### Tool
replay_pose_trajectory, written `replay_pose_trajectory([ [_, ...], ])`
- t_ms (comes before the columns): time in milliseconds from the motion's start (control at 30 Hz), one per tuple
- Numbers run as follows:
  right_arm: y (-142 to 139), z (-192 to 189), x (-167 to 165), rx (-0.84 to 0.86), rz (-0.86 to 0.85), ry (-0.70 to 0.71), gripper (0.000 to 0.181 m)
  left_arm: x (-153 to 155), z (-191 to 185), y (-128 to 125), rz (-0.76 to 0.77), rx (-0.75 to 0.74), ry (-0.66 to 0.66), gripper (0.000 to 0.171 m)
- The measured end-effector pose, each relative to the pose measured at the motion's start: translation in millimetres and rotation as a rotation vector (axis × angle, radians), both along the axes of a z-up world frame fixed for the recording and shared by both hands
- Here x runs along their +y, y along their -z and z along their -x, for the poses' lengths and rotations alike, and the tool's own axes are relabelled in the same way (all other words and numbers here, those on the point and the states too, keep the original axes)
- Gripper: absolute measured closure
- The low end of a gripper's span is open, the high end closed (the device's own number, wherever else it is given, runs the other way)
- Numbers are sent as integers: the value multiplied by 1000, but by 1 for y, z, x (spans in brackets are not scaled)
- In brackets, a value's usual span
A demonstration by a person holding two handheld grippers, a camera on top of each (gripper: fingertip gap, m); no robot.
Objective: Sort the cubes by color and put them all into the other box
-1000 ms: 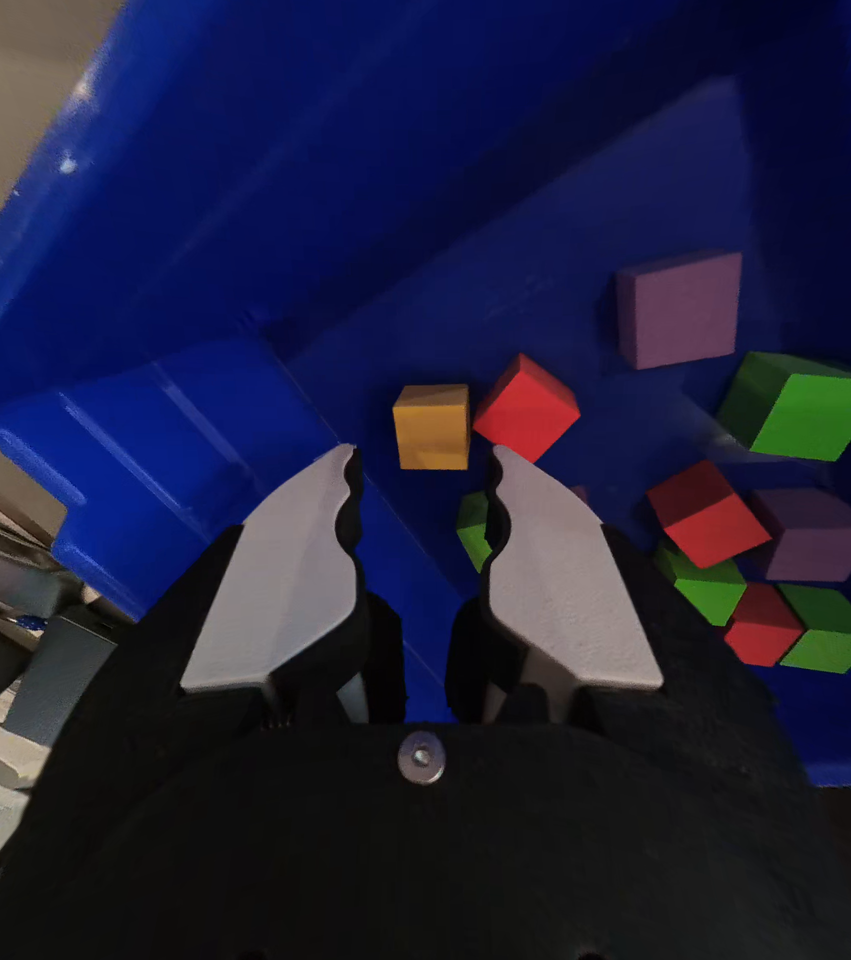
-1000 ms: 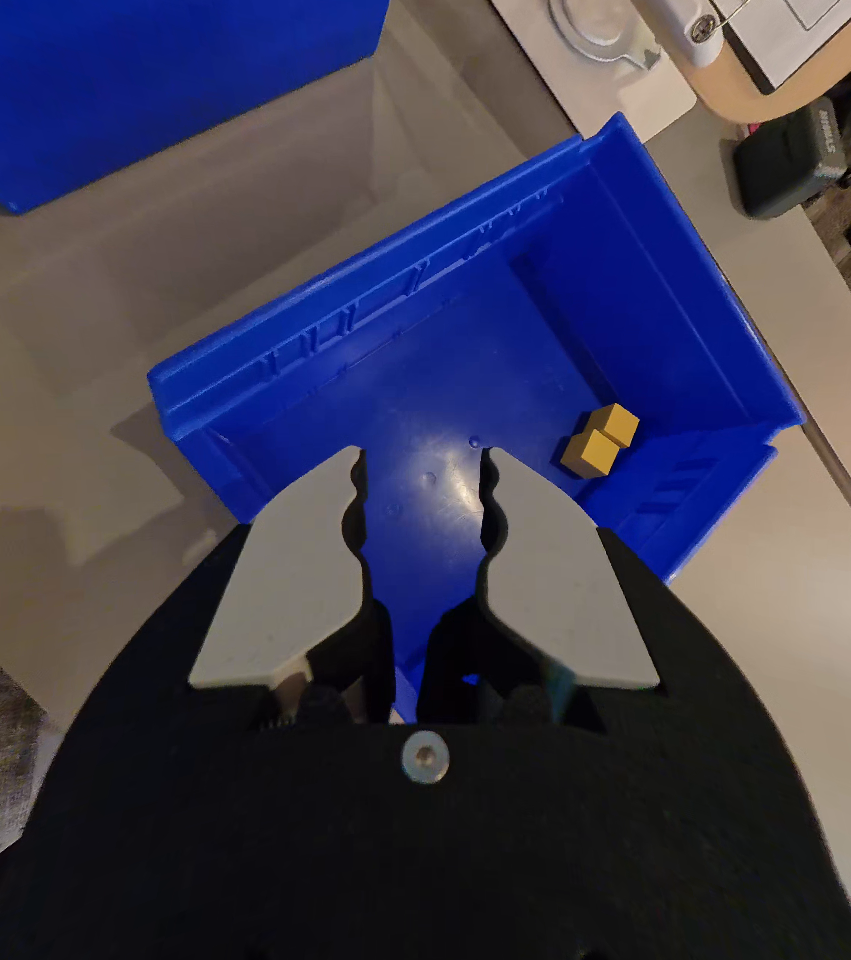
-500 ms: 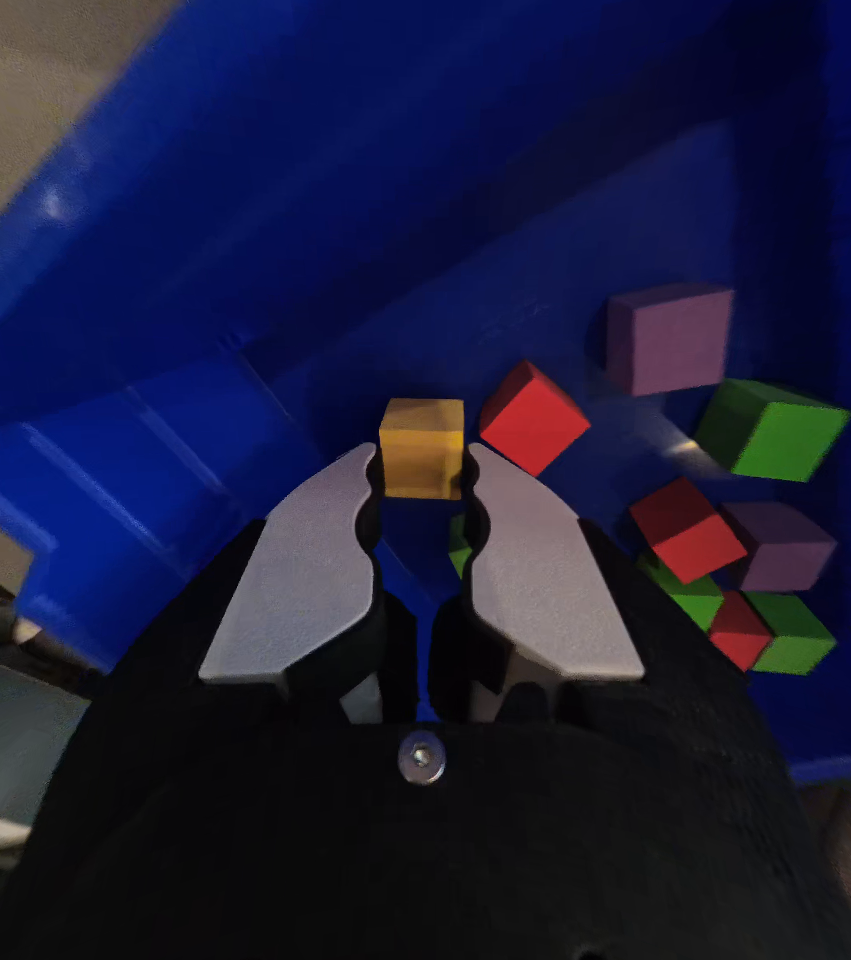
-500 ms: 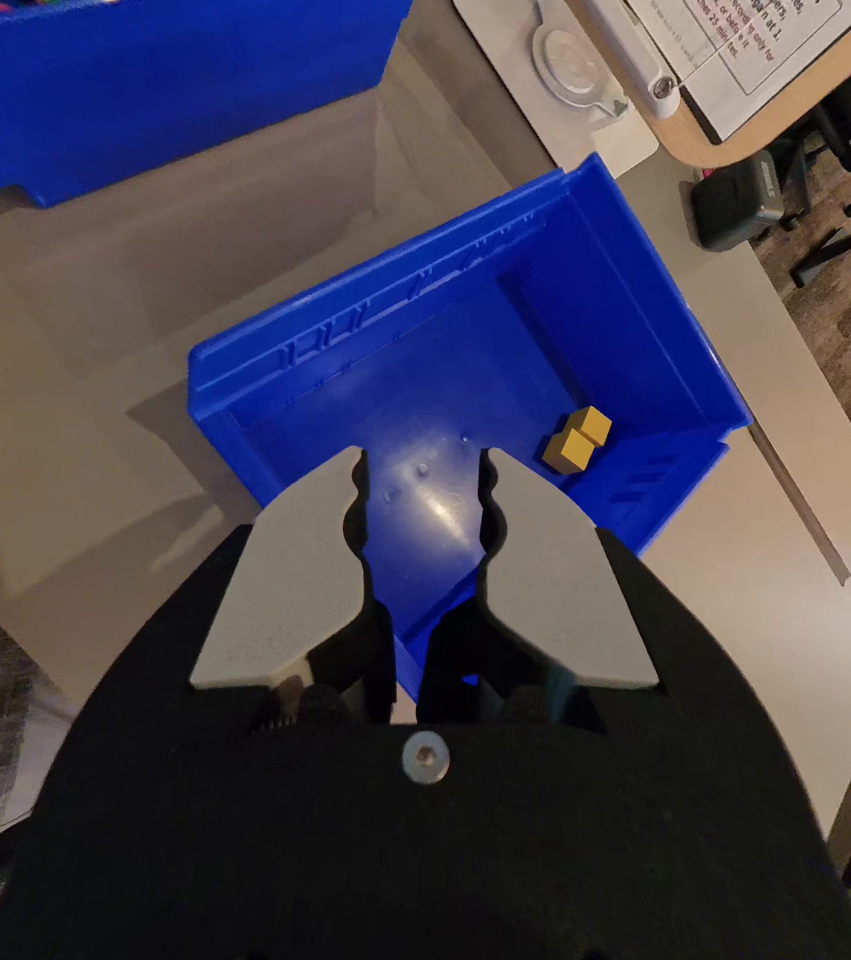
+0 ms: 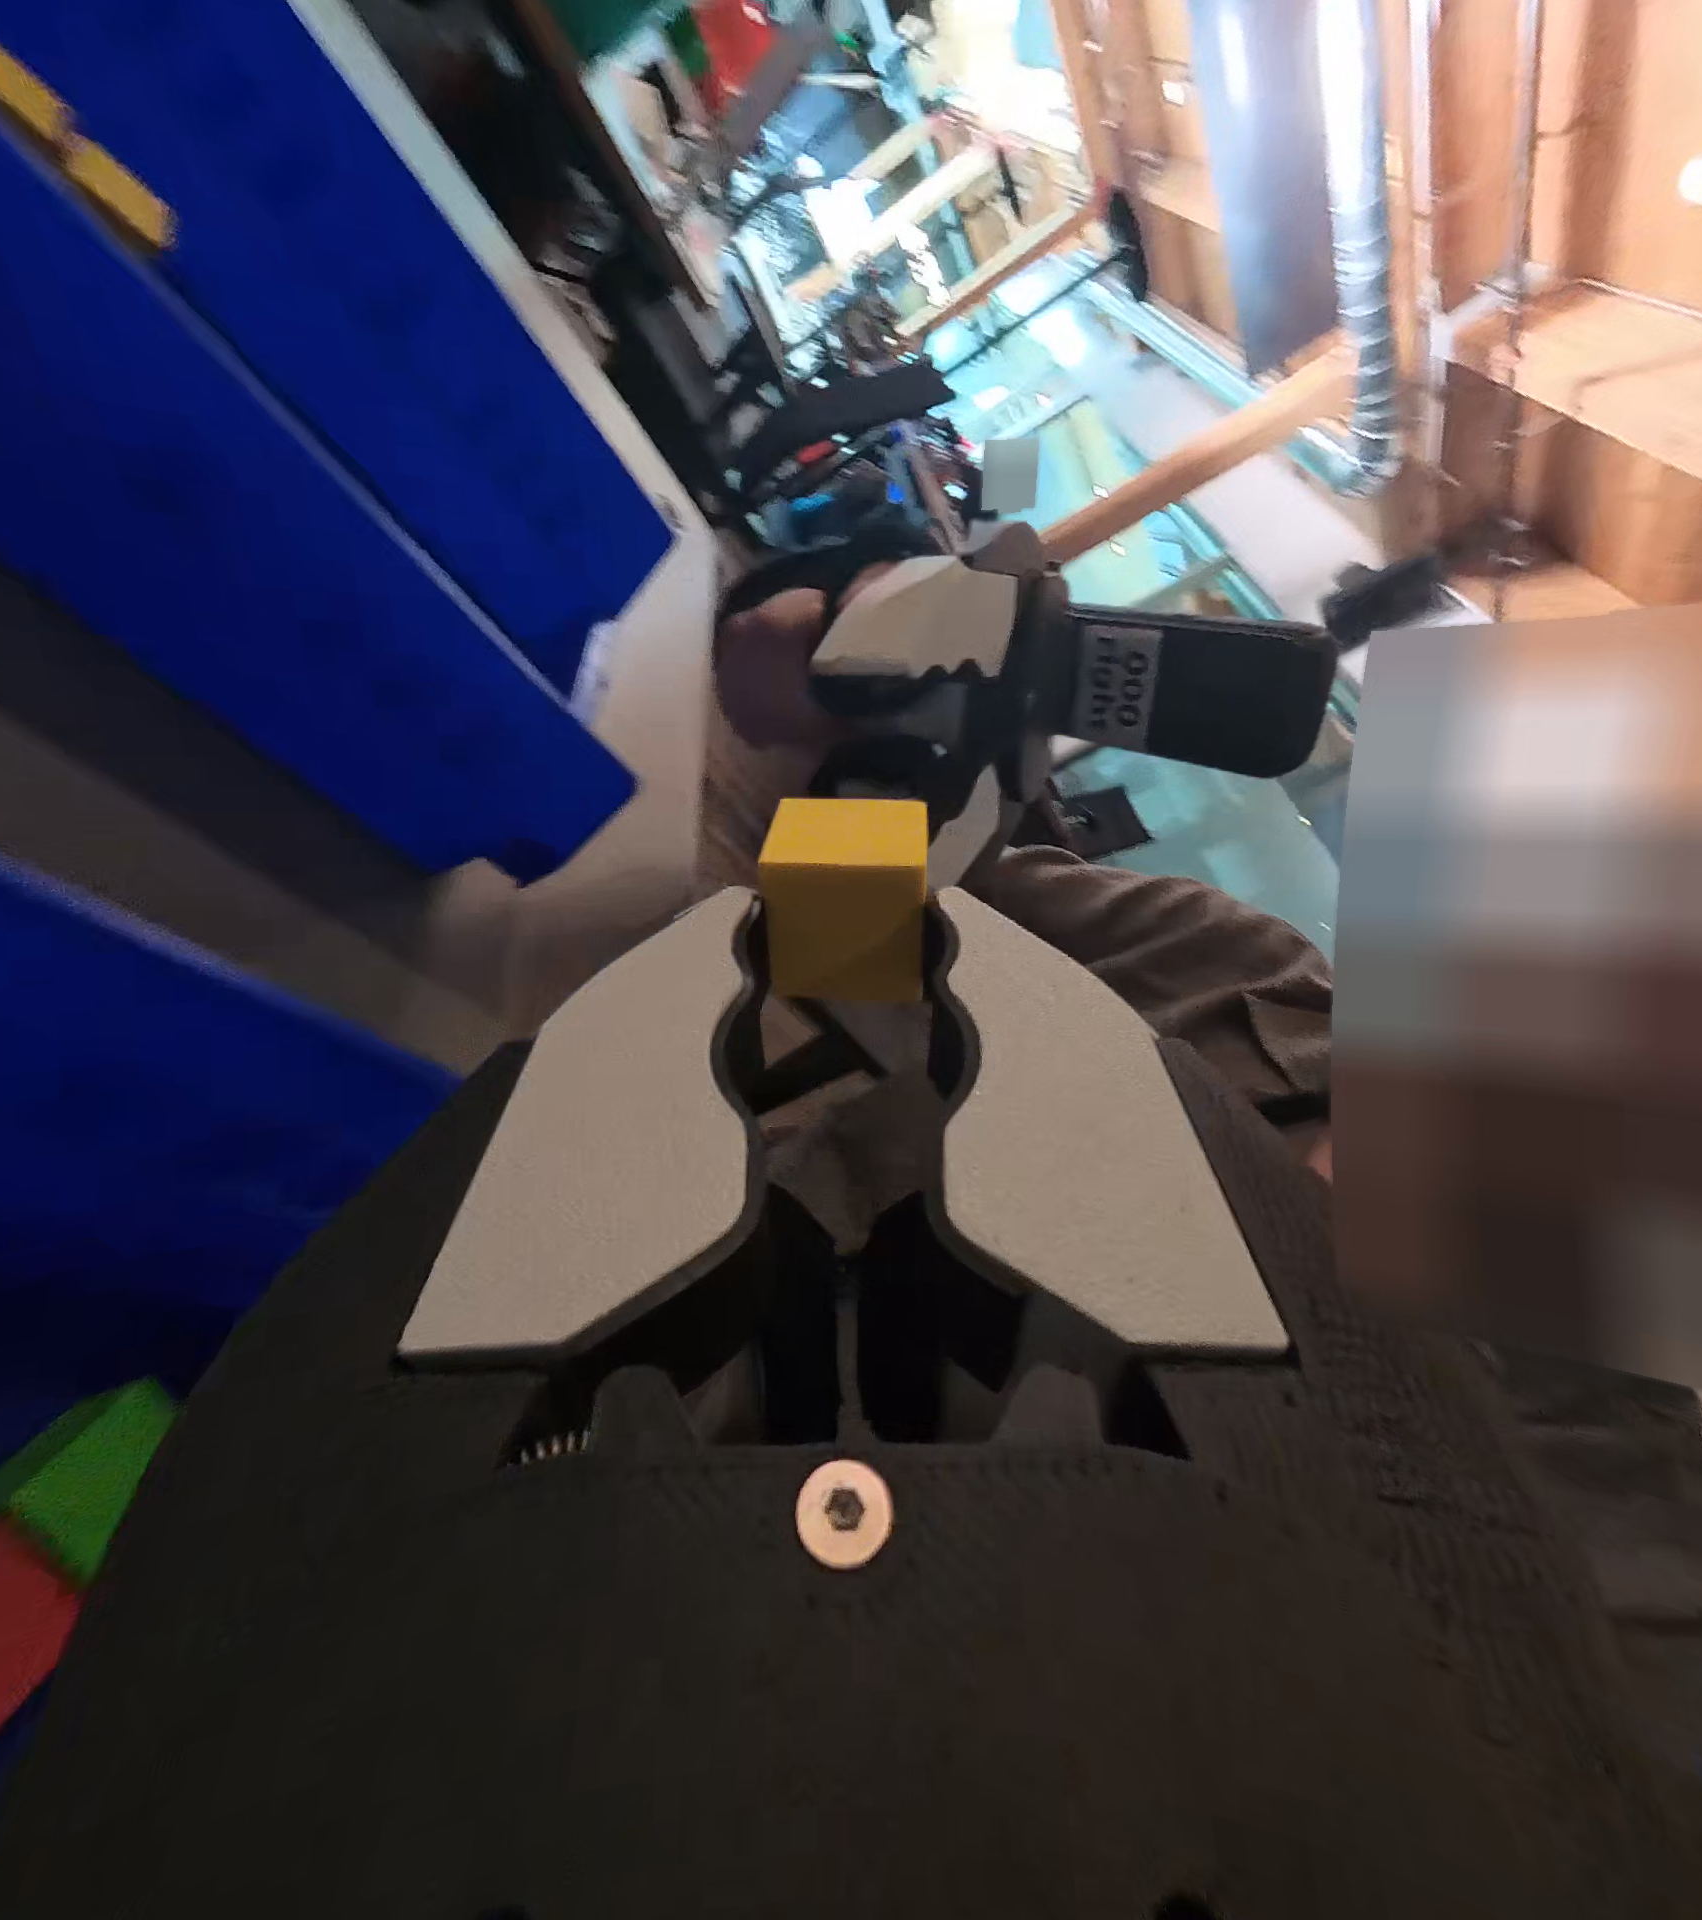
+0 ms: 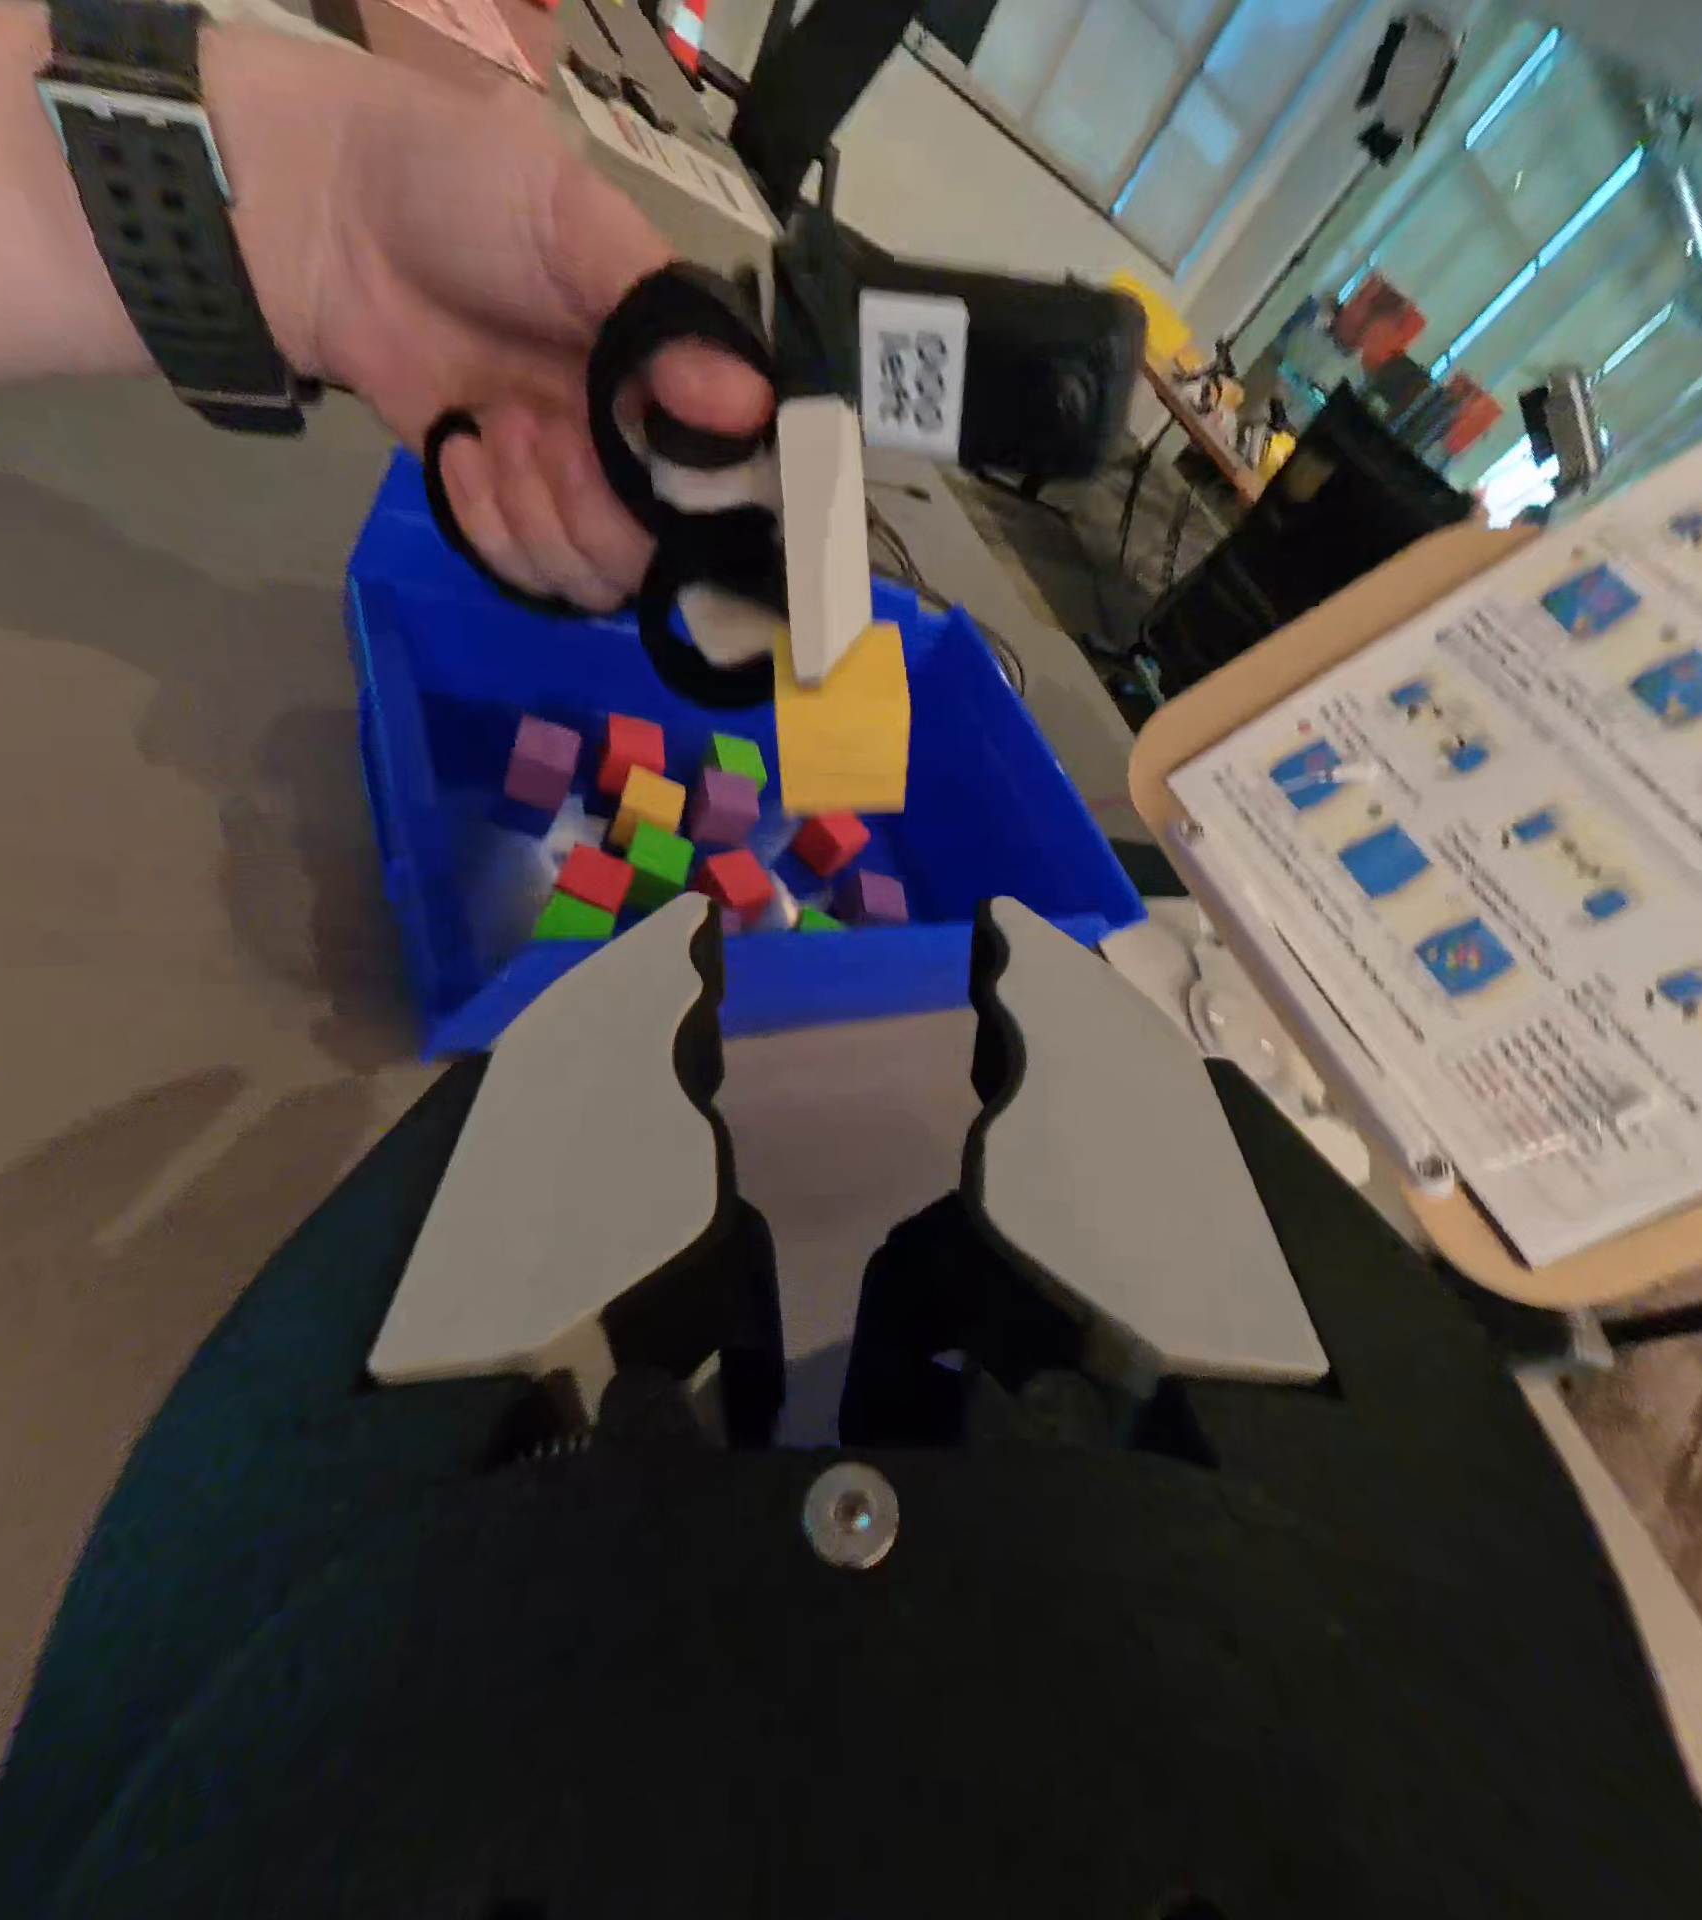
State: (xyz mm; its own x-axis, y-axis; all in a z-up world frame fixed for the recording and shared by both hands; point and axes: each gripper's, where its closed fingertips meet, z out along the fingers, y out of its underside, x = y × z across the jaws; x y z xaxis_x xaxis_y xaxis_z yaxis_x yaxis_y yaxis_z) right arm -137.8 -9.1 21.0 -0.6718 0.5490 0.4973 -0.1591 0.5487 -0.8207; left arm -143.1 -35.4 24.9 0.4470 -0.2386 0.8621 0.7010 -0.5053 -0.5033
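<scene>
The left gripper (image 5: 845, 914) has its jaws closed on a yellow cube (image 5: 845, 912), which is lifted in the air above the blue bin (image 6: 1013, 821) of mixed cubes (image 6: 660, 831). The right gripper (image 6: 845, 951) stands with jaws parted and empty, on the near side of that bin, over the grey bench (image 6: 99, 935). To the bin's right a printed instruction board (image 6: 1512, 862) lies tilted.

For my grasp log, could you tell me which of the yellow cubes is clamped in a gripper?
The yellow cube pinched in the left gripper, raised above the blue bin. The other yellow cube lies loose in that bin among coloured cubes.
</scene>
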Motion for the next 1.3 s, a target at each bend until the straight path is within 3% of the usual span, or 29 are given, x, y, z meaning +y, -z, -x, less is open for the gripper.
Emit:
replay_pose_trajectory([
  [133, -6, 0, -24, 34, -23, -35, 139, 7, -24, -7, -37, -35, 101, 143],
  [333, -8, -4, -27, 58, -53, -18, 152, 12, -36, -9, -68, -52, 166, 143],
  [433, -12, -8, -16, 85, -59, 6, 153, 13, -34, -16, -132, -71, 153, 136],
  [500, -16, -9, 3, 81, -76, 44, 153, 12, -24, -23, -181, -48, 75, 133],
  [567, -16, -3, 41, 53, -133, 137, 153, 10, -10, -20, -158, 67, -54, 151],
  [667, 9, 17, 122, -220, -213, 335, 153, 0, 10, -11, -72, 312, -266, 156],
  [733, 42, 24, 180, -497, -282, 488, 153, -11, 15, -12, -52, 406, -369, 153],
  [867, 99, 27, 250, -862, -429, 646, 152, -33, 29, -5, 25, 608, -582, 143],
  [1033, 143, 35, 278, -1085, -504, 813, 152, -49, 40, -11, 129, 780, -700, 140],
  [1133, 153, 46, 278, -1125, -445, 882, 152, -55, 42, -15, 170, 877, -723, 140],
  [1300, 166, 52, 282, -1188, -413, 935, 152, -69, 42, -21, 171, 915, -736, 140],
])
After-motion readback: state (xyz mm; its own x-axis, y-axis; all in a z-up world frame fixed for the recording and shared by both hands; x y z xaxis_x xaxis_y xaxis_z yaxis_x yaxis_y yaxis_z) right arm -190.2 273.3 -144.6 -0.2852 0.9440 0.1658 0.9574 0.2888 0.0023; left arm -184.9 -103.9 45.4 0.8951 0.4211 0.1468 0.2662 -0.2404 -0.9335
